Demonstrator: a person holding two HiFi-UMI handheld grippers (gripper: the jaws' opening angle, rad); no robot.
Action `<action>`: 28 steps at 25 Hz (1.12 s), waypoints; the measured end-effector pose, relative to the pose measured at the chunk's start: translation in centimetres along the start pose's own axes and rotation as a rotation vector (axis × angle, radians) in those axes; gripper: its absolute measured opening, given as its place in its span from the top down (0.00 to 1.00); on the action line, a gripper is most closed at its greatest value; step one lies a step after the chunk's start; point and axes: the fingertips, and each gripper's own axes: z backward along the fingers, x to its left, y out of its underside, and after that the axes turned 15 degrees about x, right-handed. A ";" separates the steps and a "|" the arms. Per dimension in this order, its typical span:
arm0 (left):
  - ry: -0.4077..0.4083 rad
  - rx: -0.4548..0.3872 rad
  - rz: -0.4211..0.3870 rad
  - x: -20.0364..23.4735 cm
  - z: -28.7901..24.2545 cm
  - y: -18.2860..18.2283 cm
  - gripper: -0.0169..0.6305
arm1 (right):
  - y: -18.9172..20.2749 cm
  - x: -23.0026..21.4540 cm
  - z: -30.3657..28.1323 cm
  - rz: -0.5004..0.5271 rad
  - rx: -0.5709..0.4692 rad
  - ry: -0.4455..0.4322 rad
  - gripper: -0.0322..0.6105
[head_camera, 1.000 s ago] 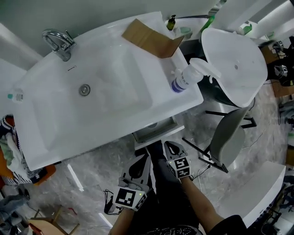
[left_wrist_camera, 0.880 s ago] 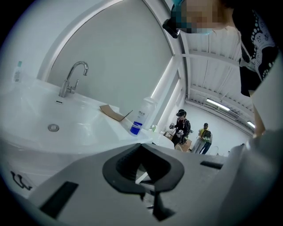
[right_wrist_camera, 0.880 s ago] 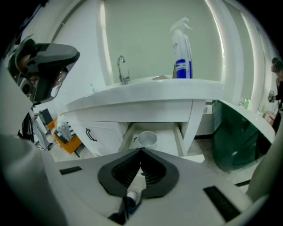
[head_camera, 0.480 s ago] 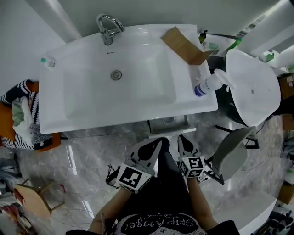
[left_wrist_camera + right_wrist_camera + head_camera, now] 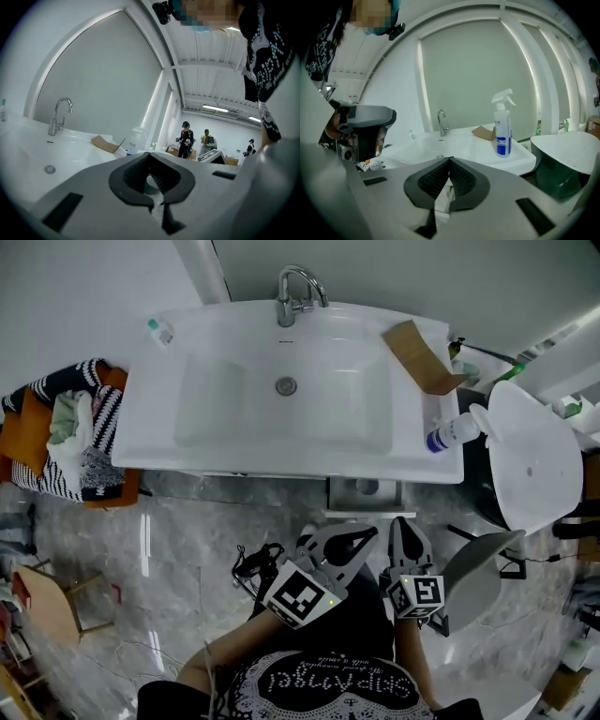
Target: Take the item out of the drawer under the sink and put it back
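Left gripper and right gripper, side by side in front of the person, each with jaws closed tip to tip and nothing gripped. Just beyond them, the drawer stands open under the sink, and a round item lies inside it. Right rim of the sink: spray bottle, cardboard. Far edge: tap.

Below the front of the sink the open drawer is jutting out. Right of it a grey chair is crowding the floor, which is lying open leftward.
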 end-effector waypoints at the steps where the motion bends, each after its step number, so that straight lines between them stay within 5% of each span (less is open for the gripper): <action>1: 0.004 -0.006 -0.018 -0.5 0.3 -0.3 0.97 | -0.6 0.3 0.5 -0.004 -0.017 -0.007 0.92; 11: -0.022 -0.067 -0.087 -1.5 3.2 -3.1 0.97 | -5.4 3.9 4.6 0.019 -0.131 -0.080 0.92; 17: -0.047 -0.069 -0.104 -1.3 4.2 -3.3 0.97 | -7.3 5.6 5.9 0.104 -0.166 -0.073 0.92; 28: -0.046 -0.091 -0.120 -0.3 4.0 -3.7 0.97 | -8.5 5.5 6.8 0.103 -0.230 -0.052 0.92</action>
